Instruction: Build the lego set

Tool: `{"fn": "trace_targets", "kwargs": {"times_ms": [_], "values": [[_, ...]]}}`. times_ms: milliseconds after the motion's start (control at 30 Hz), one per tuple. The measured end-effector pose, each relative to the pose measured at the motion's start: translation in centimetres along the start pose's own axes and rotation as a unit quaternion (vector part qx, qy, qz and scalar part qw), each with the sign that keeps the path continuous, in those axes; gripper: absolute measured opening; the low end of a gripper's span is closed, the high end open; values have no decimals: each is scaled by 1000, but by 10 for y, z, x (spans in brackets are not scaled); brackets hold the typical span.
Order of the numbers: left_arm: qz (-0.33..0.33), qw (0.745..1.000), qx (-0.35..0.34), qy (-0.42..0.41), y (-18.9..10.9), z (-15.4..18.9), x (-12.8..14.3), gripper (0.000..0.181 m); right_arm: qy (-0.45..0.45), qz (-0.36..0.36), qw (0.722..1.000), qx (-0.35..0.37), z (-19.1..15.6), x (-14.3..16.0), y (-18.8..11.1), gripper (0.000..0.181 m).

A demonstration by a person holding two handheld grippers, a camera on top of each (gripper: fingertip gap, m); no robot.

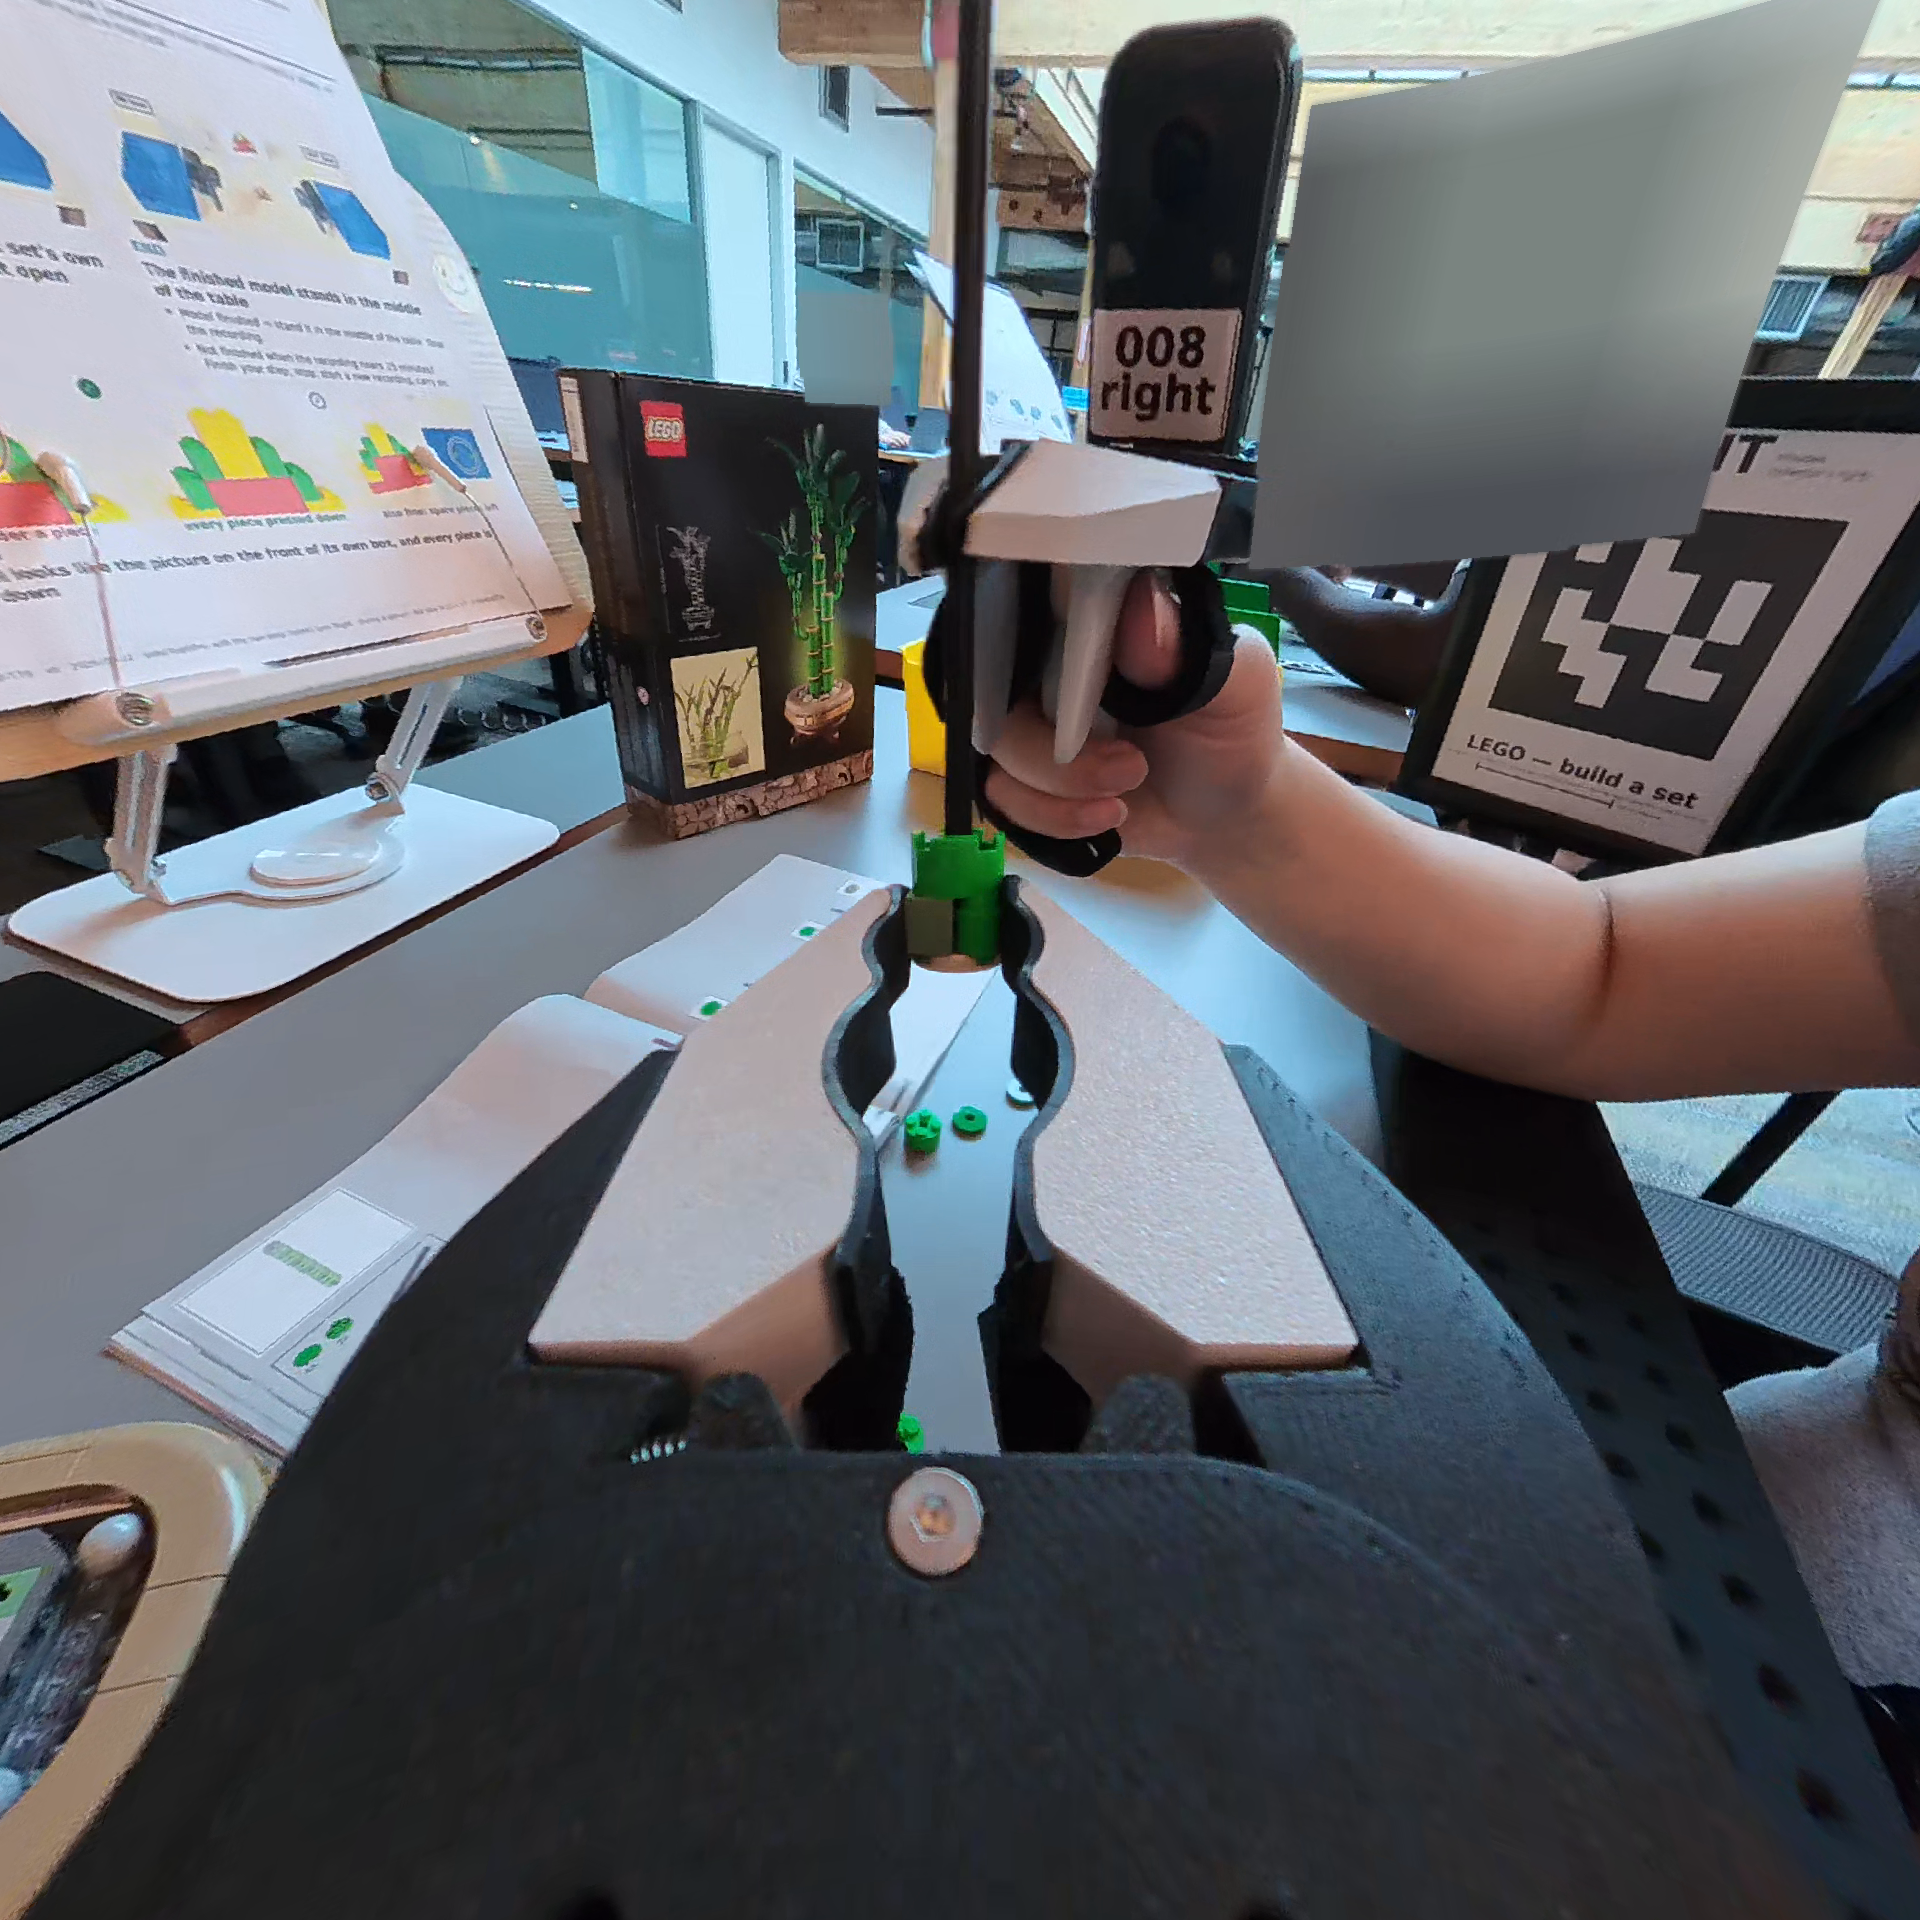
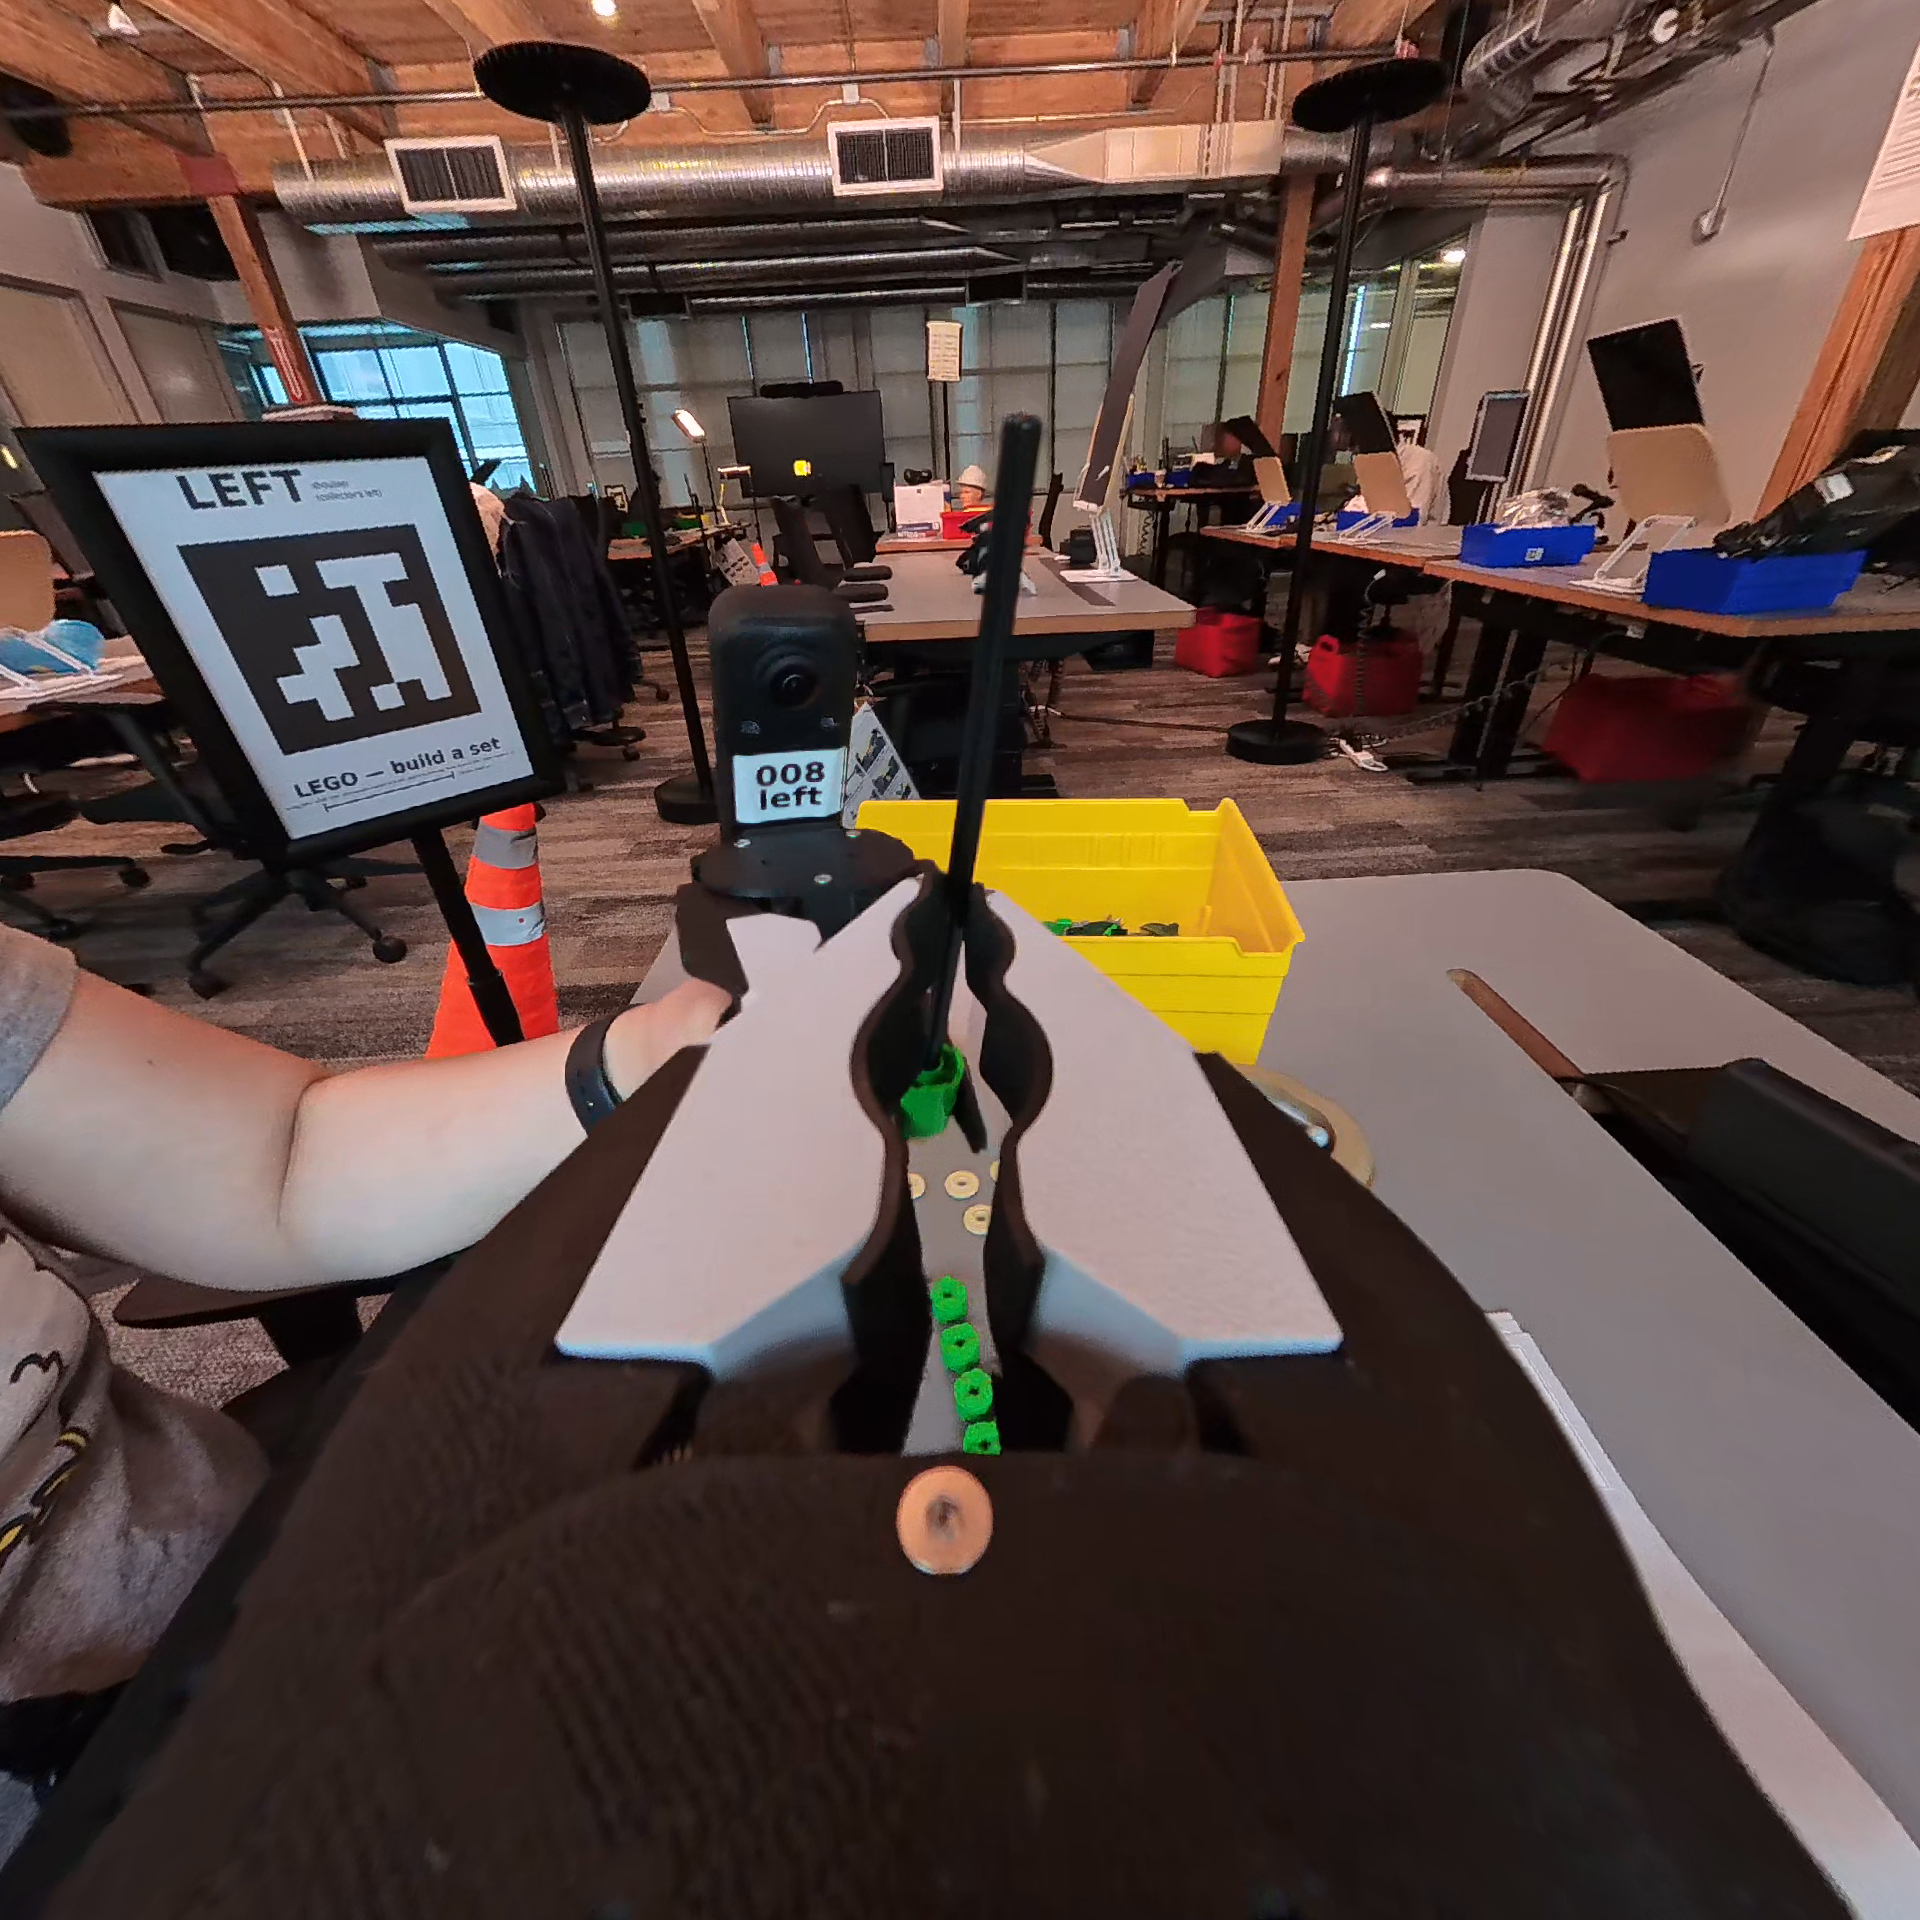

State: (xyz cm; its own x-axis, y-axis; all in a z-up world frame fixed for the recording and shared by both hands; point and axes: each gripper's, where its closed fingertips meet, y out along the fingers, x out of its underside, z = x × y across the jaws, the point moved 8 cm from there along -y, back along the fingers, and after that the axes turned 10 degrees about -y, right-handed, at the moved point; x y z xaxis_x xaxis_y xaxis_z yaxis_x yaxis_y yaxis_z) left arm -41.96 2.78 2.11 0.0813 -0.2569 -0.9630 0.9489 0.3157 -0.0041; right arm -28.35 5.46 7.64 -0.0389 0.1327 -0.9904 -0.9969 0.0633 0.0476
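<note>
A long black rod stands upright with a short stack of green round lego pieces threaded on its lower end. My left gripper is shut on this green stack, holding it above the table. My right gripper is shut on the rod just above the green stack. It also shows in the left wrist view, higher up the rod. Several loose green round pieces lie in a row on the table below, with two more in the left wrist view. A few tan rings lie nearby.
An open instruction booklet lies on the grey table. A lego box and a sheet on a white stand are at the back left. A yellow bin with green parts sits behind. Framed marker signs stand beside. About 6 cm separates my left fingertips from my right.
</note>
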Motion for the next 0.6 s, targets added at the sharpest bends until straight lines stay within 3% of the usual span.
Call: {"fn": "trace_targets", "kwargs": {"times_ms": [200,267,467,600], "values": [[5,1000,9,11,-2,0,-2,15,45,19,998,-26,4,1,0,4],[8,1000,10,13,-4,0,-3,15,55,23,998,-37,4,0,-1,40],[-19,999,7,48,3,2,5,15,-1,-17,999,-50,-2,3,-2,2],[-61,995,3,85,7,1,16,15,-56,-78,992,-78,-7,11,-7,2]]}}
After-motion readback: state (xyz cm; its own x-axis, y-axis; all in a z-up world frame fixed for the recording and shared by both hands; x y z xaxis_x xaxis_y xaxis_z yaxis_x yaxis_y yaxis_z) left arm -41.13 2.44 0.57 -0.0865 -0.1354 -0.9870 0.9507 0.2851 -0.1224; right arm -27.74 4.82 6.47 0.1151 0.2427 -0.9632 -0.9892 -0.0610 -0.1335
